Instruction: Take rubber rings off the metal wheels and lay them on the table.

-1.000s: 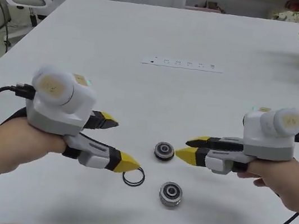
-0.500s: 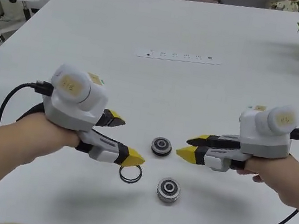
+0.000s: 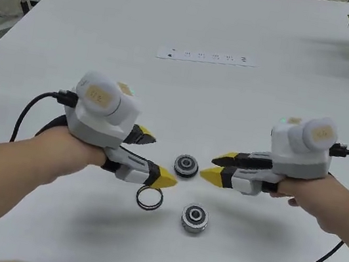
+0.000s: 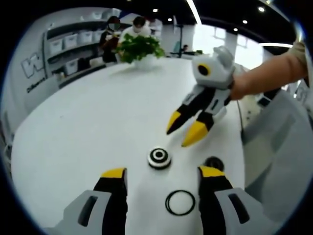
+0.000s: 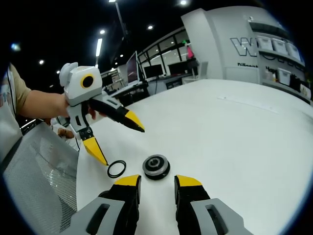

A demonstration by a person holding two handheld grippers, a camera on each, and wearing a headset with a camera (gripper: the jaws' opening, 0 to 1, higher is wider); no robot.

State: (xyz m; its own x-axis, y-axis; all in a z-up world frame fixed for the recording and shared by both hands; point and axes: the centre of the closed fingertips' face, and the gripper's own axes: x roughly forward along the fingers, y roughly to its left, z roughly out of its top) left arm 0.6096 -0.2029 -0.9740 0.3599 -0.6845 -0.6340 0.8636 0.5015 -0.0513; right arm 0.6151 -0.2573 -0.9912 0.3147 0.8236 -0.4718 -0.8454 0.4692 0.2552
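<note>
- Table point(image 3: 290, 69): smooth white top, matt with a faint sheen.
- Rubber ring point(image 3: 149, 197): thin, black, dull.
- Wheel near the table's front edge point(image 3: 194, 217): bright, polished metal.
- Far wheel point(image 3: 186, 165): dark matt band round a shiny metal hub.
- Left tongs point(image 3: 160, 160), right tongs point(image 3: 211, 167): smooth, slightly glossy plastic.
</note>
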